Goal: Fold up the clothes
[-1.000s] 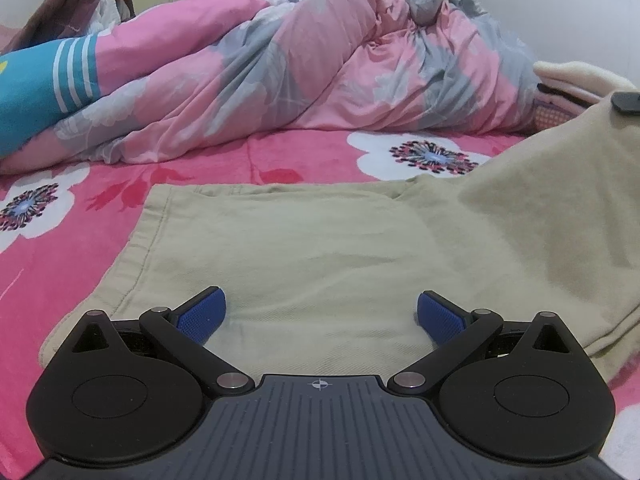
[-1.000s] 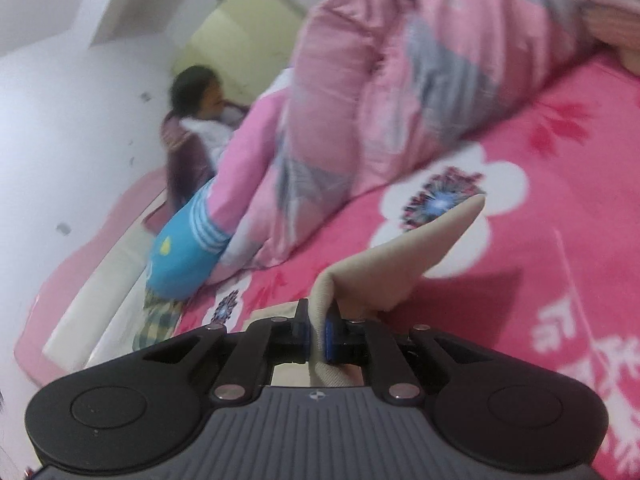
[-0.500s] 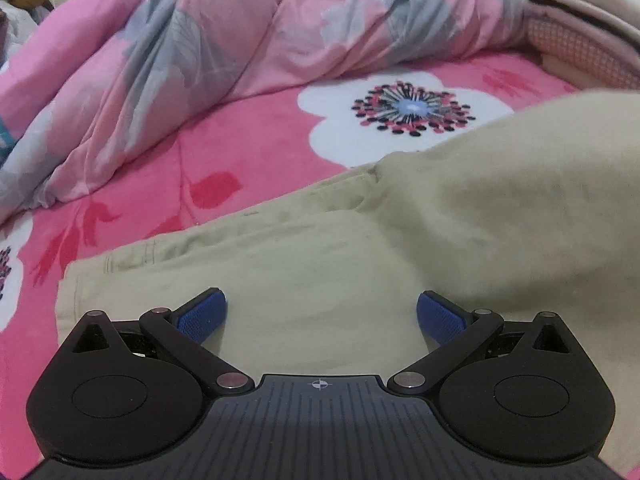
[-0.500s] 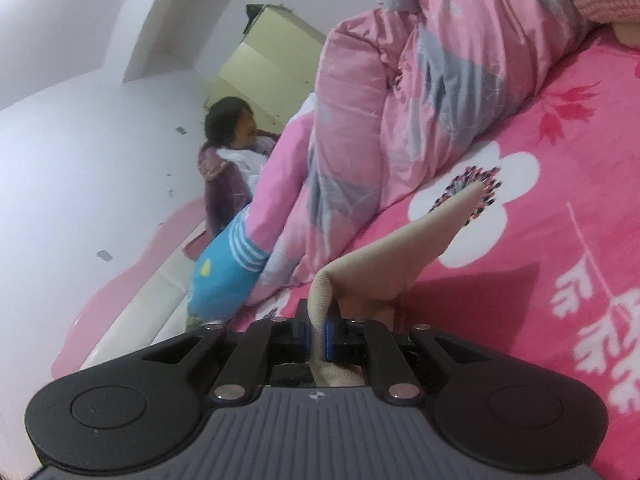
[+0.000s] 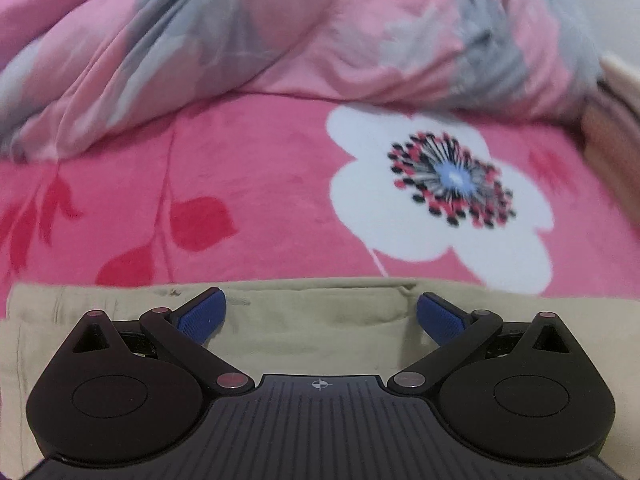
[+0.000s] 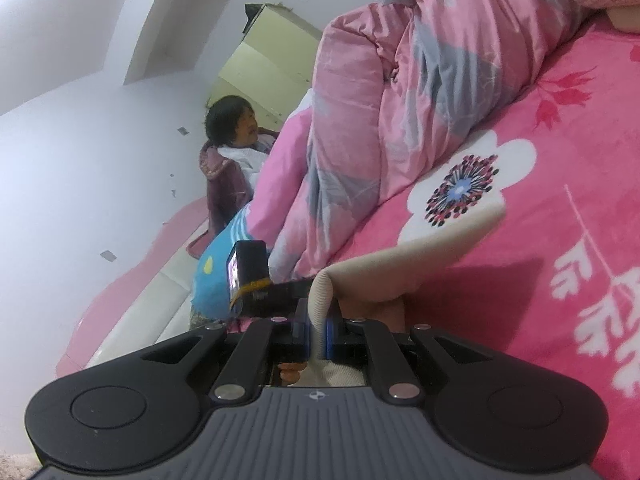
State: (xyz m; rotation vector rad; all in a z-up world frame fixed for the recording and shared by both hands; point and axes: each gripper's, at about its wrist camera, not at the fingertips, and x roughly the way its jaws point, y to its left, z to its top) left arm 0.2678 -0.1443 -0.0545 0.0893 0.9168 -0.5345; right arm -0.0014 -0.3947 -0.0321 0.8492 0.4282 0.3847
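Observation:
A beige garment point(image 5: 316, 320) lies flat on the pink flowered bed sheet point(image 5: 240, 200); its far hem runs across the left wrist view. Above it my left gripper point(image 5: 320, 314) stands open, its blue pads point(image 5: 202, 316) wide apart with only cloth beneath. In the right wrist view my right gripper point(image 6: 318, 334) is shut on a raised fold of the same beige garment point(image 6: 420, 248), which stretches up and right off the sheet. The left hand's device point(image 6: 250, 276) shows just beyond that fold.
A bunched pink and grey quilt point(image 5: 280, 40) lies along the far side of the bed. A person point(image 6: 232, 140) sits by the white wall at the bed's head, beside a blue pillow point(image 6: 216, 272). Folded items point(image 5: 616, 120) rest at the right edge.
The left gripper slid across the garment toward its far hem, which now lies at the pads. The right gripper sank a little, still clamped on the fold; the left device has come into its view.

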